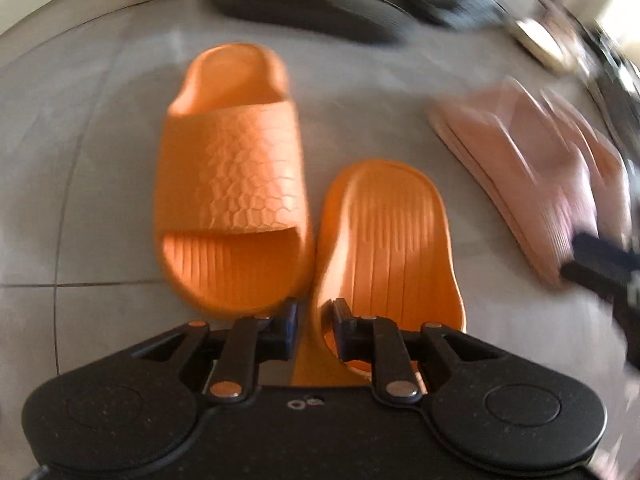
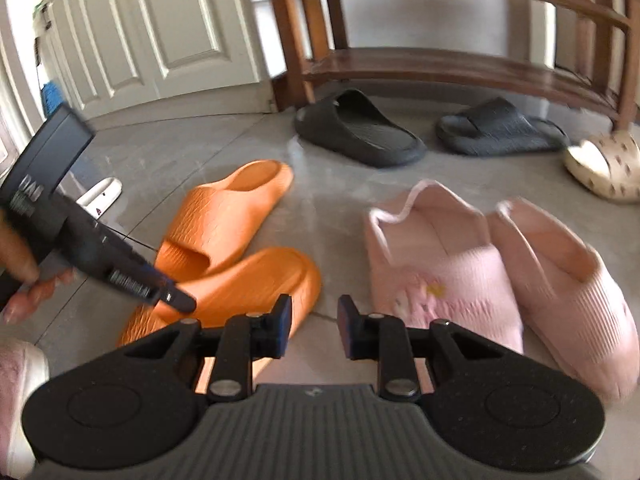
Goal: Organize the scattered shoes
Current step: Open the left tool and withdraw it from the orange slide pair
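Two orange slides lie on the grey tiled floor. In the left wrist view one orange slide (image 1: 232, 176) lies flat; my left gripper (image 1: 314, 320) is shut on the rim of the second orange slide (image 1: 388, 248), which stands tilted on its side. In the right wrist view the same two show, the flat slide (image 2: 228, 216) and the held slide (image 2: 256, 284), with the left gripper (image 2: 176, 300) on it. My right gripper (image 2: 314, 320) is open and empty, above bare floor between the orange slide and a pair of pink slippers (image 2: 496, 280).
Two black slides (image 2: 360, 132) (image 2: 500, 128) lie in front of a wooden shoe rack (image 2: 440, 68). A cream clog (image 2: 608, 168) lies at the far right. A white slipper (image 2: 100, 196) lies at the left near white doors (image 2: 160, 32).
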Demonstrator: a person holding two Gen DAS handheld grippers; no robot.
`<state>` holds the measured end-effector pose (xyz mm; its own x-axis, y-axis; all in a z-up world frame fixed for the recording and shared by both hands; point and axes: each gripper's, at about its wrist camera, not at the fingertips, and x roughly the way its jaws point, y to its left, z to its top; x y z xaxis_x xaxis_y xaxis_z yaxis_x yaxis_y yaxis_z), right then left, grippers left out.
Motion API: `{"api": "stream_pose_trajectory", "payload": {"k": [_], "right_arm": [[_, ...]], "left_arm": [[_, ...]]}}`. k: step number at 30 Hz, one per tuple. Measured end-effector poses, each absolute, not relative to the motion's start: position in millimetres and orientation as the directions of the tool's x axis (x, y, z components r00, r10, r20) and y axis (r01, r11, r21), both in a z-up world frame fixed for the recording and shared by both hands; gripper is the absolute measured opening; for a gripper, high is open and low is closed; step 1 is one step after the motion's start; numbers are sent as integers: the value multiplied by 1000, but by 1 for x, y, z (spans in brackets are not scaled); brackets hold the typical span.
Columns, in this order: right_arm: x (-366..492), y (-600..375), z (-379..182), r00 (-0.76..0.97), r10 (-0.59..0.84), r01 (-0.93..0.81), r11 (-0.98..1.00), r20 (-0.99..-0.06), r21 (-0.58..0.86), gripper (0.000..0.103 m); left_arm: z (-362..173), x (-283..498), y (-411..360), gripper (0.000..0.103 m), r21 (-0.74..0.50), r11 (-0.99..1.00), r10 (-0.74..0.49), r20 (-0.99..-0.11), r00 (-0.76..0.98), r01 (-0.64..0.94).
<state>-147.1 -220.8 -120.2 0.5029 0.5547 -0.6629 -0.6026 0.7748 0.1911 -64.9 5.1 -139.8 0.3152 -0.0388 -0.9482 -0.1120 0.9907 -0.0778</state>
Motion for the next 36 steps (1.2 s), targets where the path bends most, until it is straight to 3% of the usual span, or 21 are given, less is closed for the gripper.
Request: {"api": "stream_pose_trajectory", "payload": {"k": [4,7,13,18,20,22,25,28,31,36], "right_arm": [[-136,-200,-118,496,588,-644,743,-639,183,29],[-138,-191,-114,468,612,-685,707,-637,177,29],[-172,-173,-121,275,704,-812,535,-655,233,38],[-197,-140,-126,43,764,-881,333,-643,337,38],[-201,-123,-135,-17,753,-887,293,-658,357,38],[-202,-110,-144,-41,732,-893,279,-680,354,38],[-187,-100,-157,-2,689,-871,355,-725,340,33],[-167,-106,-156,35,686,-825,430,-727,366,34],[-148,-113,-151,151,633,-814,516,-759,268,36],[-103,-124,-145,222,621,-751,600,-752,275,36]], "left_arm": [[-130,-37,24,18,-159,956,-73,-943,325,-248],[-110,-35,19,21,-140,974,-73,-938,340,-176],[-90,-49,6,27,66,991,12,-912,410,117],[-89,-52,30,27,216,956,105,-883,457,197],[-86,-51,39,36,263,937,123,-866,485,232],[-86,-49,44,38,284,926,130,-857,498,248],[-88,-48,52,38,300,916,127,-845,519,264],[-92,-47,61,39,292,921,117,-839,531,257],[-92,-47,69,39,276,931,105,-828,551,238],[-85,-36,76,40,275,940,107,-798,594,201]]}}
